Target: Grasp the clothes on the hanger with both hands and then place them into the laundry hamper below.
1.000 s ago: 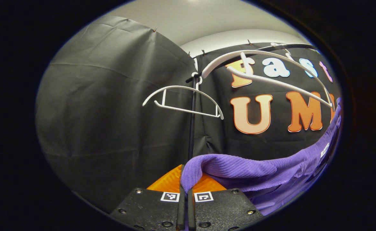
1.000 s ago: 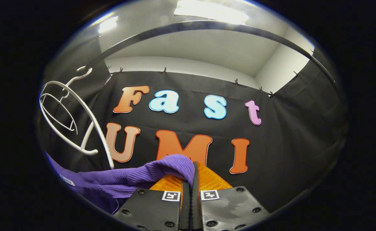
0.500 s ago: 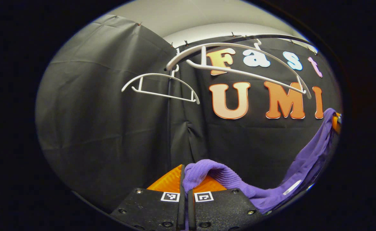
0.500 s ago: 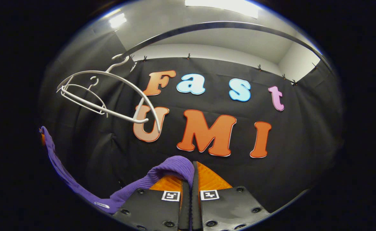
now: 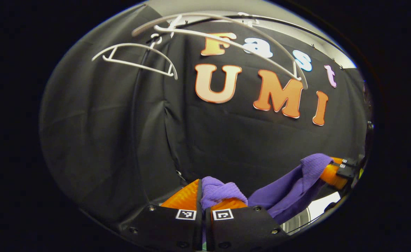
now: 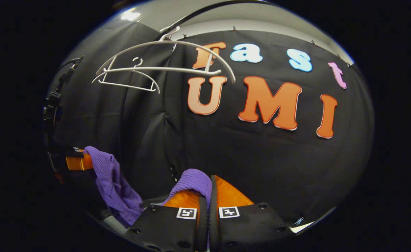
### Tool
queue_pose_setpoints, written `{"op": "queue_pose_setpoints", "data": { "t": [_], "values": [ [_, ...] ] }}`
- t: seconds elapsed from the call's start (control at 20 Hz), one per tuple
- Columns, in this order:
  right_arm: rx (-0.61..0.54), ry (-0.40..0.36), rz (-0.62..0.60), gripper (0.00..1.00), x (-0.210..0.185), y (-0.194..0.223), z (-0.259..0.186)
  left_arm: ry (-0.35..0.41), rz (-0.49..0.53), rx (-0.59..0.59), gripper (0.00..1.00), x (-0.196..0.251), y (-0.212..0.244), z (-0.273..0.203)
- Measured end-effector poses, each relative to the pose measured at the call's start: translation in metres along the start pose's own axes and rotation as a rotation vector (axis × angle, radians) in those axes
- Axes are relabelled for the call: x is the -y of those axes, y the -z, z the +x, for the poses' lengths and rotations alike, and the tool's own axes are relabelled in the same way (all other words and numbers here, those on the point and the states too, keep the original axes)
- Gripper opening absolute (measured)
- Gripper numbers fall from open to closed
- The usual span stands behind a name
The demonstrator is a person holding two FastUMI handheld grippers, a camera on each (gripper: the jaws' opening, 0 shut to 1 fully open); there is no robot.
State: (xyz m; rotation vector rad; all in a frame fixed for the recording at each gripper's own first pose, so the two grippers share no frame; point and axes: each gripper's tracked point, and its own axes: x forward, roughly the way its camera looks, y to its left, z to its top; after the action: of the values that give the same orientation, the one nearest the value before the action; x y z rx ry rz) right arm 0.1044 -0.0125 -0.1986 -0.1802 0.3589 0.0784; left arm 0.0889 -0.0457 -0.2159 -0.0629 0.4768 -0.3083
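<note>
— Both grippers have dropped since a second ago, haven't they? The two white plastic hangers sat level with the cameras then; now they ride near the top of each view.

— Yes. The nearer white plastic hanger (image 5: 226,38) and the smaller one behind it (image 5: 135,57) hang bare on the black metal rail (image 6: 205,8), well above the garment.

— And where is the purple ribbed knit garment (image 5: 289,185)?

— Off the hangers entirely, slung between the two grippers in front of the black cloth wall (image 5: 103,133). In the left gripper view it sags from the near fingers across to the far gripper at the right edge.

— Is the left gripper (image 5: 202,196) clamped?

— Its orange fingers are pressed together with a fold of purple knit bunched between them.

— The right gripper (image 6: 207,196)?

— Same: fingers closed tight on the knit, a ribbed hem curling over the left finger (image 6: 184,201).

— Anything below?

— A pale curved rim at the lower right of the left gripper view; I cannot tell what it is.
</note>
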Motion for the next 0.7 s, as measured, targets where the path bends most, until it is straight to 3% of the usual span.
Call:
{"op": "queue_pose_setpoints", "data": {
  "t": [0.2, 0.45, 0.7],
  "values": [
    [-0.220, -0.067, 0.073, 0.10, -0.024, 0.068, 0.007, 0.057, -0.008, -0.258, 0.08, 0.018, 0.067, 0.010],
    [-0.416, -0.103, 0.131, 0.12, -0.041, 0.132, 0.008, 0.090, 0.036, -0.414, 0.09, 0.031, 0.116, 0.006],
    [-0.603, -0.131, 0.129, 0.12, -0.050, 0.184, 0.001, 0.069, 0.050, -0.578, 0.22, 0.023, 0.171, 0.013]
  ]
}}
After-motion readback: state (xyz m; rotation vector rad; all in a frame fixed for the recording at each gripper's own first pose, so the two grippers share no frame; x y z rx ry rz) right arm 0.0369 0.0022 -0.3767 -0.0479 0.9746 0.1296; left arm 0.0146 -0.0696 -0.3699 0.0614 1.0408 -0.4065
